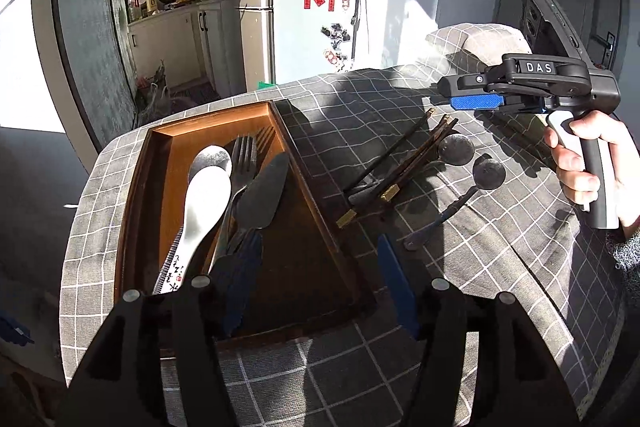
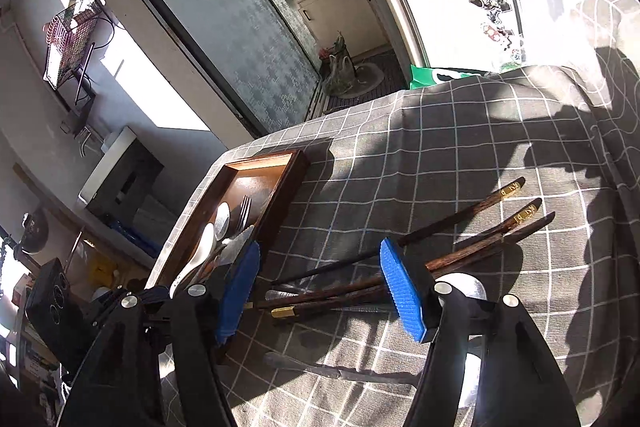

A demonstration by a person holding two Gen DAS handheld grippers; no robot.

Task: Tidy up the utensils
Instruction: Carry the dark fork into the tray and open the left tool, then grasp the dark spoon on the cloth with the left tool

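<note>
Sitting on a table under a grey checked tablecloth (image 1: 460, 327) is a wooden tray (image 1: 138, 187), already holding a white ceramic spoon (image 1: 202, 211), a metal spoon (image 1: 212, 157), forks (image 1: 250, 151) and a table knife (image 1: 262, 195), all bunched along its left half. The left gripper (image 1: 314, 291) is hovering over the tray's near end, fingers spread apart, nothing between them; one blue pad (image 1: 396, 287) is hanging past the tray's right wall, the other sitting over the utensil handles.

Lying loose on the cloth just right of the tray are dark wooden chopsticks (image 2: 460, 231) with gold-coloured ends, piled in a crossing bundle, and two round-bowled metal spoons (image 1: 488, 173) beside them (one partly under the chopsticks). A flat metal knife (image 2: 340, 373) is lying nearest the right gripper's camera.

The right gripper (image 2: 320, 291) is being held by a hand (image 1: 580, 163) above the chopstick pile, jaws released, blue pads apart, gripping nothing; chopsticks are showing through the gap, but whether the pads touch them cannot be told. A fridge (image 1: 296, 7) covered in magnets is standing behind the table.
</note>
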